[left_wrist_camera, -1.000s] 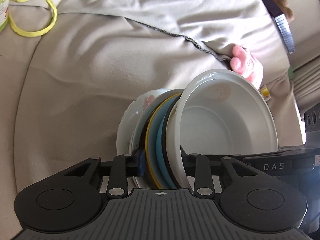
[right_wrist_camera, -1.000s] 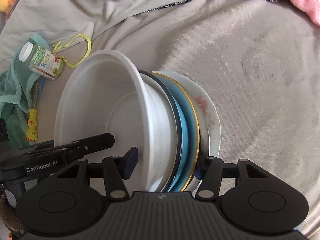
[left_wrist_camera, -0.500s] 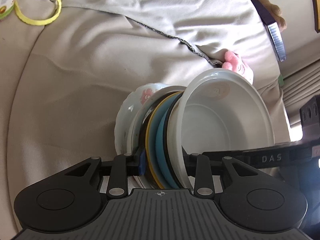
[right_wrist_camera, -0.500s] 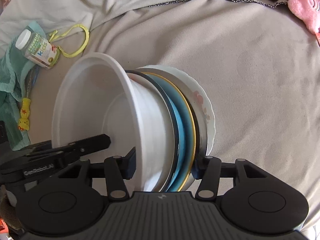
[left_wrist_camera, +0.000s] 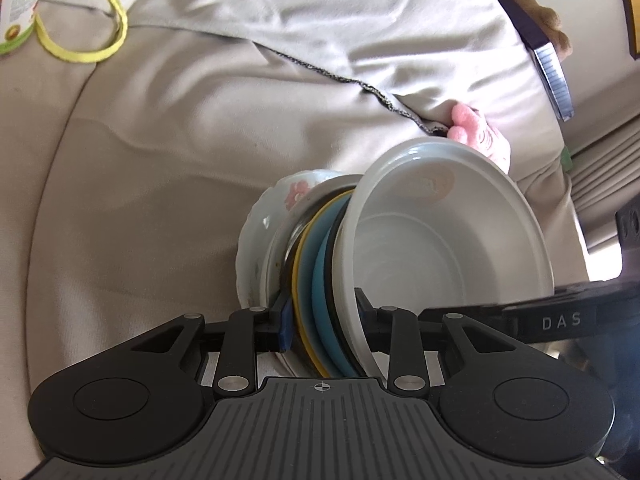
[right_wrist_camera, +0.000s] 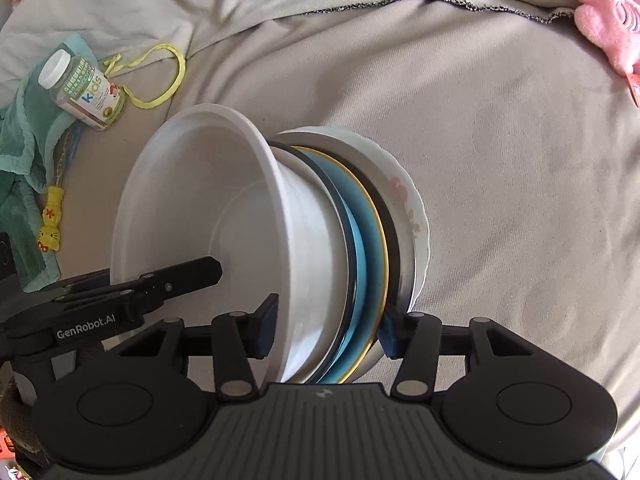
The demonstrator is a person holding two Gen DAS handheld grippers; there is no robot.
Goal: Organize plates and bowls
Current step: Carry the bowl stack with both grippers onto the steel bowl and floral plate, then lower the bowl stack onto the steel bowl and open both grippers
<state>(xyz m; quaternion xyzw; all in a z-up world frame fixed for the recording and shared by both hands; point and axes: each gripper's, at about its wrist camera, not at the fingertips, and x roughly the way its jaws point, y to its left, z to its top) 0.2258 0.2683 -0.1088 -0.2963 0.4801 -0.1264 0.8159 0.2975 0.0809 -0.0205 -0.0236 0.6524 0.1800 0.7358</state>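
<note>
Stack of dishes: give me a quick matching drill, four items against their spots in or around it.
Items:
1. white bowl
2. floral plate
3. blue plate
4. bottle

Places:
A. lying on the green cloth
B. open end of the stack
C. middle of the stack
D. far end, behind the other dishes

Pairs: 1-B, 2-D, 3-C, 4-A

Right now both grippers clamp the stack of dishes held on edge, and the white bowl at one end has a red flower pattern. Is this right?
Not quite. The white bowl is plain; the flower pattern is on the floral plate at the opposite end of the stack, as the left wrist view shows. The rest holds: the left gripper and the right gripper both clamp the stack on edge.
</note>
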